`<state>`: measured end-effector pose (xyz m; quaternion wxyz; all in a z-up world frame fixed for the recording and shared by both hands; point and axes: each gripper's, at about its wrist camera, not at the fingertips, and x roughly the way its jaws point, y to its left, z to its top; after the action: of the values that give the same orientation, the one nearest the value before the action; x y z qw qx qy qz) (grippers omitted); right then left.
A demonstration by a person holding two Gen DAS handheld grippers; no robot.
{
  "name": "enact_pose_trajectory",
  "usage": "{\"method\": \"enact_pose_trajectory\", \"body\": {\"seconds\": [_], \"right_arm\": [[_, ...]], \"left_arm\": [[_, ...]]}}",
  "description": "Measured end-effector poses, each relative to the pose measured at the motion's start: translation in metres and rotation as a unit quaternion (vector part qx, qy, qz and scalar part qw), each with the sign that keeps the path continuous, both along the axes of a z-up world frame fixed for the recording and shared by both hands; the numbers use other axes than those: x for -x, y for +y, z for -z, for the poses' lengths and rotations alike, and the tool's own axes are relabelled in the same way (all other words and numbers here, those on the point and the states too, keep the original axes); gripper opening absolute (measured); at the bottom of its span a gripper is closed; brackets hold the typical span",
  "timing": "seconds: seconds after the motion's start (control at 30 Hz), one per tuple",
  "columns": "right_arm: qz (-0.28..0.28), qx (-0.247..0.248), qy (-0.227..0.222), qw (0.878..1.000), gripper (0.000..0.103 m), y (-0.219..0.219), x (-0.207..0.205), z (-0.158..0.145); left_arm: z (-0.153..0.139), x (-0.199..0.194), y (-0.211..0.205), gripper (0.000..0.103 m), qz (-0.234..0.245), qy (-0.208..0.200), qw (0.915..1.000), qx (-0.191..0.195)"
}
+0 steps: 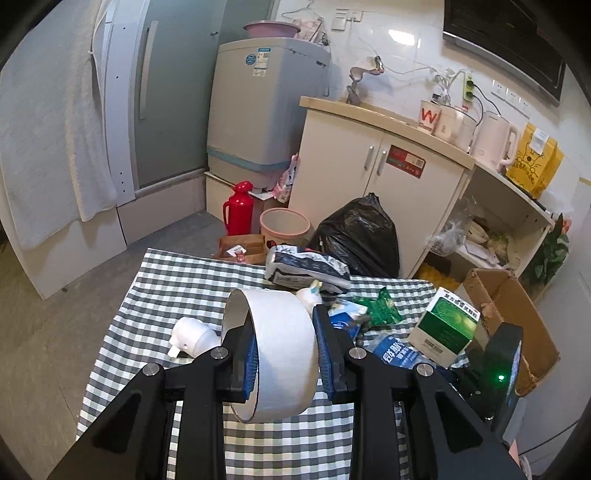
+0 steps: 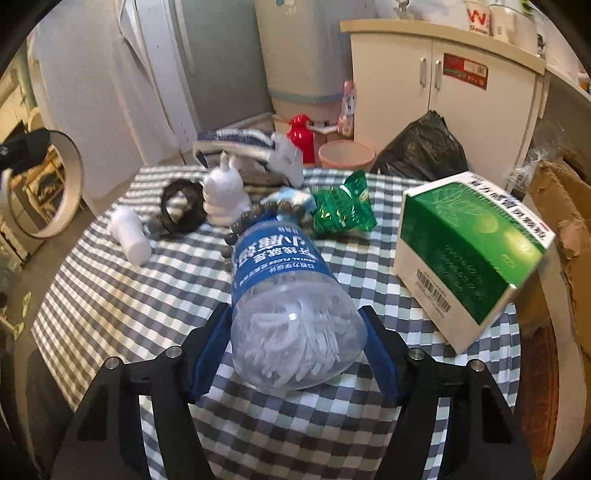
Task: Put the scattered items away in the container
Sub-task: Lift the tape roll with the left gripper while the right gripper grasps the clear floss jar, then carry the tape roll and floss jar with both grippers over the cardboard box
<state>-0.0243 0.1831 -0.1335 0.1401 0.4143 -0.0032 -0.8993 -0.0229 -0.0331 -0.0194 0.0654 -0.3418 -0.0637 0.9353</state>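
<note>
Slippage is the main risk: left gripper [image 1: 284, 350] pinches tape roll [image 1: 275, 350]; right gripper [image 2: 295, 347] jaws flank floss jar [image 2: 284, 295], contact unconfirmed, box [image 2: 469, 258] at 2 o'clock.

Lived-in home, kitchen-cum-utility corner. Top-loading washing machine [image 1: 266, 107] stands against tiled wall, pink basin [image 1: 271, 28] on top. Cream cabinet [image 1: 376, 162] with countertop carries electric kettle [image 1: 493, 142], paper cup, plugged-in power strip [image 1: 468, 85]. Range hood [image 1: 506, 40] at upper right. Red thermos [image 1: 239, 208], pink bin [image 1: 284, 226], tied black rubbish bag [image 1: 360, 234] on floor. White towel [image 1: 44, 122] hangs at left. Small table with checked cloth [image 1: 207, 280] holds household clutter.
</note>
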Motion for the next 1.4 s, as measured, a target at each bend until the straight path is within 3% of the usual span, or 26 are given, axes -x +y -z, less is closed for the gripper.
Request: {"method": "enact_pose_trajectory", "body": {"seconds": [1.4], "right_arm": [[0.057, 0.022, 0.091, 0.994, 0.067, 0.093, -0.071, -0.097]], "left_arm": [[-0.031, -0.007, 0.127, 0.027, 0.092, 0.025, 0.9954, 0.010]]}}
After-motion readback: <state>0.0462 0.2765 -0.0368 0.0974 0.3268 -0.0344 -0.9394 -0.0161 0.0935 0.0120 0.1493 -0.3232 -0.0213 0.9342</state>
